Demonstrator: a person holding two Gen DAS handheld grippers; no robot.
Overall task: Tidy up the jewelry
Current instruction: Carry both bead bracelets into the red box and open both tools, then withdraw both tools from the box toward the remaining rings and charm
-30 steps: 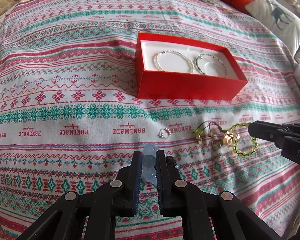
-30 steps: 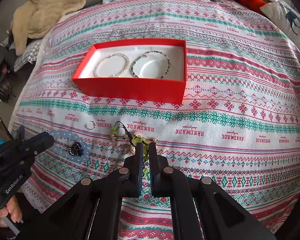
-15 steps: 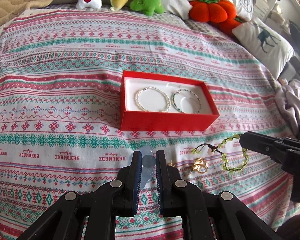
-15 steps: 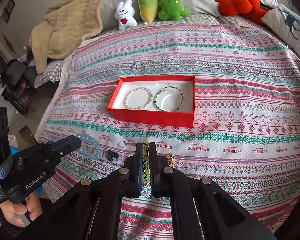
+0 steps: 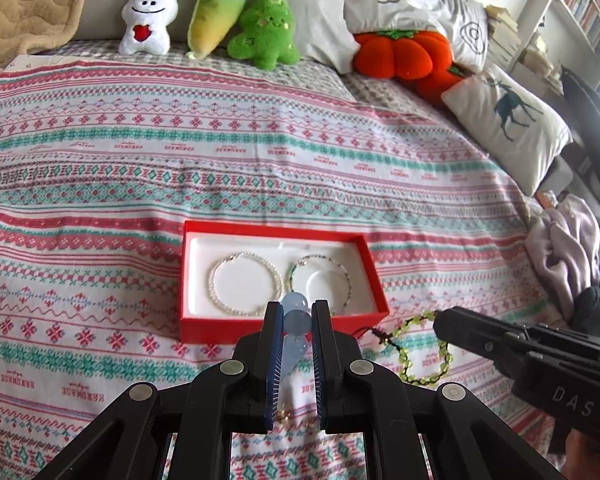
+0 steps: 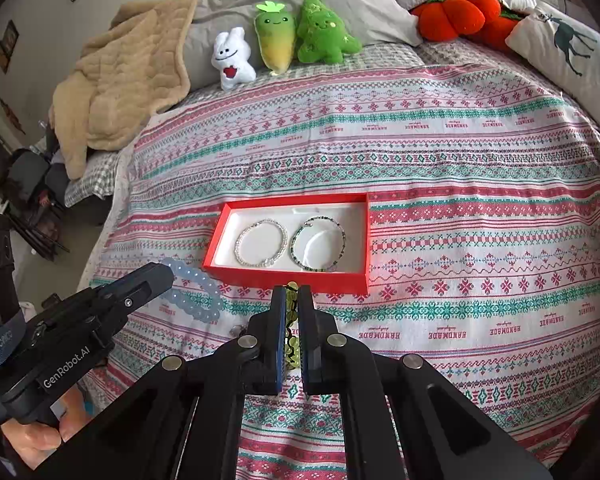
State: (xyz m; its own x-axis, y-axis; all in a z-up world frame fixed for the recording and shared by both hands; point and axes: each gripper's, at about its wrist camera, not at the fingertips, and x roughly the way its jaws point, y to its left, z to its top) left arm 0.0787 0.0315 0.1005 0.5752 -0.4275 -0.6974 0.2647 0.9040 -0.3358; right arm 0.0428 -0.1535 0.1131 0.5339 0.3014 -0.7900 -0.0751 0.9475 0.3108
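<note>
My left gripper [image 5: 296, 308] is shut on a pale blue bead bracelet [image 5: 294, 322], which hangs above the patterned bedspread. In the right wrist view this bracelet [image 6: 198, 292] loops out from the left gripper [image 6: 162, 276]. My right gripper [image 6: 292, 300] is shut on a yellow-green bead bracelet [image 6: 292, 320]; the left wrist view shows that bracelet [image 5: 424, 354] dangling from the right gripper [image 5: 440, 320]. Just beyond both grippers lies an open red box [image 5: 220, 328] [image 6: 324, 282] with a white lining. It holds a pearl bracelet [image 5: 244, 284] [image 6: 262, 242] and a dark green bead bracelet [image 5: 320, 278] [image 6: 318, 244].
A small ring [image 6: 239, 328] and a gold piece [image 5: 284, 414] lie on the bedspread near the grippers. Plush toys [image 5: 260, 28], an orange pumpkin cushion [image 5: 404, 54] and pillows [image 5: 508, 120] line the far side. A beige blanket [image 6: 124, 88] lies far left, a lilac cloth [image 5: 564, 248] at the right edge.
Both grippers have risen from the bedspread, lifting the blue and the yellow-green bracelets with them. The red box now sits lower and smaller in both views.
</note>
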